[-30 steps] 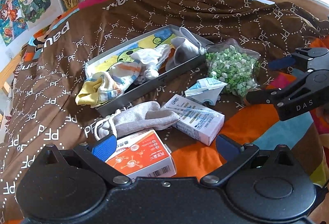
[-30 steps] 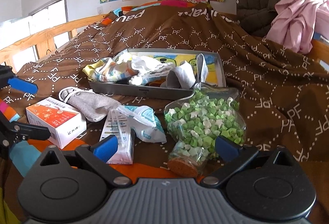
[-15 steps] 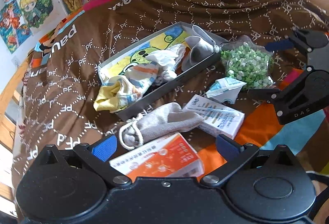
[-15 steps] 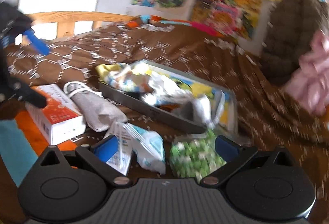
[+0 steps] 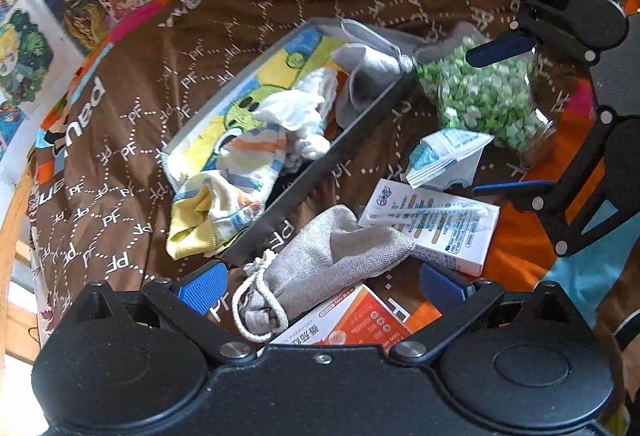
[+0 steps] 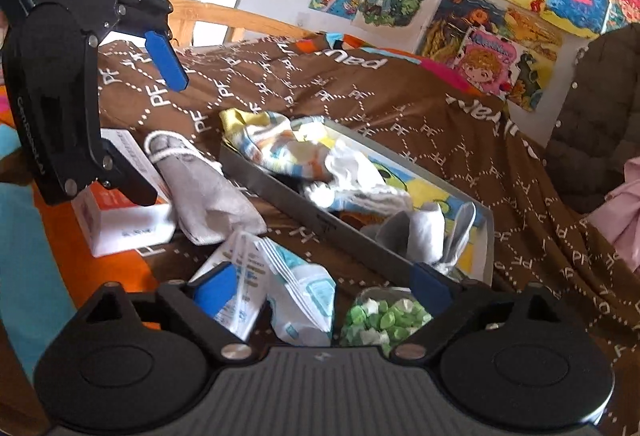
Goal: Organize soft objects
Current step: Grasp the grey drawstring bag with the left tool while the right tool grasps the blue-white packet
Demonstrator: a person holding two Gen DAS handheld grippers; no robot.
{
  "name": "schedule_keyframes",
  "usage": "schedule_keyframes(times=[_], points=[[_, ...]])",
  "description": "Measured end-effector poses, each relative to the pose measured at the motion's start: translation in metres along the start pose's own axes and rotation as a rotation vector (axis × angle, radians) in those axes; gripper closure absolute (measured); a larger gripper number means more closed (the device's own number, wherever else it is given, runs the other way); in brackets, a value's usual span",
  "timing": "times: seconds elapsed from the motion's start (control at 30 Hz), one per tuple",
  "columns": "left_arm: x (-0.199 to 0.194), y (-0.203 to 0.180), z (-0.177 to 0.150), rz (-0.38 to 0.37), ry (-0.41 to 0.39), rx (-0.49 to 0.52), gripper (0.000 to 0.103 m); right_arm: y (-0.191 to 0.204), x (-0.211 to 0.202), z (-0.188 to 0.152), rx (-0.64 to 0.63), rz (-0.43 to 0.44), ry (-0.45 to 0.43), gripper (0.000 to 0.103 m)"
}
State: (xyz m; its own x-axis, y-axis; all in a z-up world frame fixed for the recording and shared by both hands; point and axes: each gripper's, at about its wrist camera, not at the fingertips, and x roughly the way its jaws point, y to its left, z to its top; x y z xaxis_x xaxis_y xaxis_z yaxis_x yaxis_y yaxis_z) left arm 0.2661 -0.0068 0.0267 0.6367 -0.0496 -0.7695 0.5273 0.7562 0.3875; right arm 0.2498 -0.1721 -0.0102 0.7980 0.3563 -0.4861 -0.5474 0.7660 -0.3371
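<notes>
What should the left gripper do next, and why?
Probably ease the left gripper forward and close on the grey drawstring pouch: it lies outside the tray, between the open jaws, while other soft items already sit inside.

Brown blanket point(image 5: 248, 35), metal tray point(image 5: 320, 171), grey pouch point(image 5: 320, 268), two boxes

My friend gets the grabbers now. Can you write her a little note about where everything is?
Left gripper: open, empty, right over the grey drawstring cloth pouch.
Right gripper: open, empty, over the blue-and-white tissue packet and the clear bag of green paper stars.
Done: striped, white and grey socks are in the shallow metal tray.
Left: the pouch still lies outside the tray, partly on the orange-and-white carton.
</notes>
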Motion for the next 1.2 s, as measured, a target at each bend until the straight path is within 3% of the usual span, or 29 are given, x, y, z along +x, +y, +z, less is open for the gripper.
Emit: schedule_keyframes(times=[0.57,0.8,0.93,1.2], points=[[0.054,-0.012,0.018,-0.077,0.094,0.093,0.001,0.01,0.012,-0.012,-0.036,-0.022,0.001,0.023],[0.058,-0.023,0.015,-0.06,0.111,0.174,0.008,0.016,0.016,-0.017,-0.04,-0.013,0.008,0.035],[0.055,-0.025,0.016,-0.063,0.095,0.183,0.017,0.019,0.017,-0.018,-0.034,-0.009,0.007,0.044],[0.059,-0.026,0.017,-0.087,0.079,0.168,0.046,0.015,0.019,-0.02,-0.008,-0.016,0.02,0.058]])
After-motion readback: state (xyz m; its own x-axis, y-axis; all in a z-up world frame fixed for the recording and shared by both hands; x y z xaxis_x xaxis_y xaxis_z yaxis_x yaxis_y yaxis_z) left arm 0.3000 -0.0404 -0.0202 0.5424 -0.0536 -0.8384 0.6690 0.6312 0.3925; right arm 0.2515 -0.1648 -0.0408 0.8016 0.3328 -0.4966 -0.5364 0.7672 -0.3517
